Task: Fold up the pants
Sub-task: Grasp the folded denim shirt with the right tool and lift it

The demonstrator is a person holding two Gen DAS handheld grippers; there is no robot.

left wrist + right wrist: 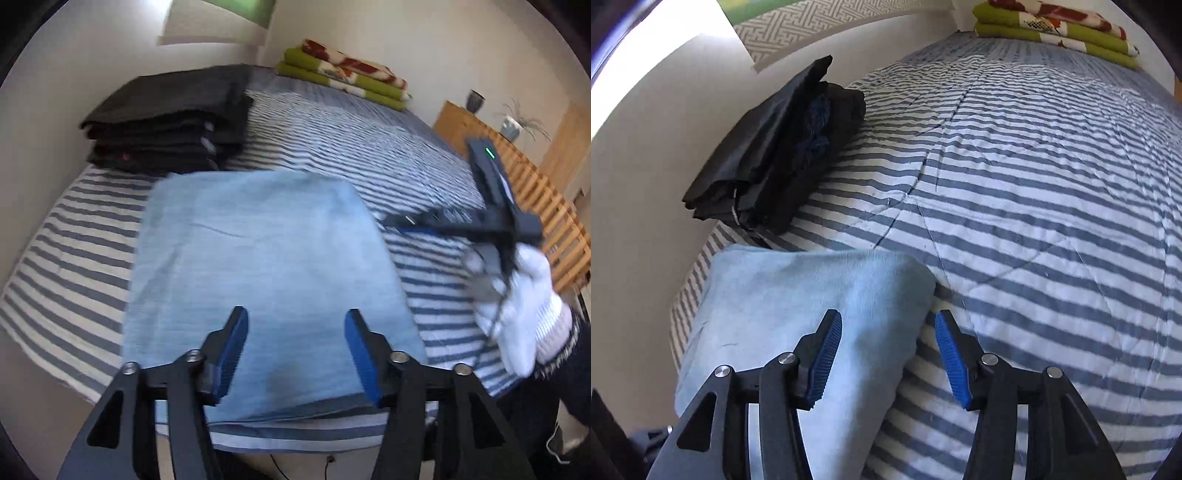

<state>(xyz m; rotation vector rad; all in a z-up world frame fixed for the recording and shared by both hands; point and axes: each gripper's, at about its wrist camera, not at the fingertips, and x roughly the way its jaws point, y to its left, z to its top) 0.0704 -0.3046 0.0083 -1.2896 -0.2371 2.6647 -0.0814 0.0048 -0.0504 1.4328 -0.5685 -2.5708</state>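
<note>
Lying folded into a flat rectangle on the striped bedspread (369, 147), the light blue pants (258, 266) sit just in front of a stack of dark folded clothes (166, 122) by the wall. Left gripper (295, 325) hovers over the pants' near edge w/ jaws apart, nothing btwn them. Right gripper (888, 328) is at the pants' right edge, jaws also apart, held by a white-gloved hand (517, 306)

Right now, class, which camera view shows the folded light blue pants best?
The left wrist view: the light blue pants lie almost whole and centred on the striped bedspread, all edges showing. The right wrist view shows only their right part, cut off low behind the open right claw.
</note>
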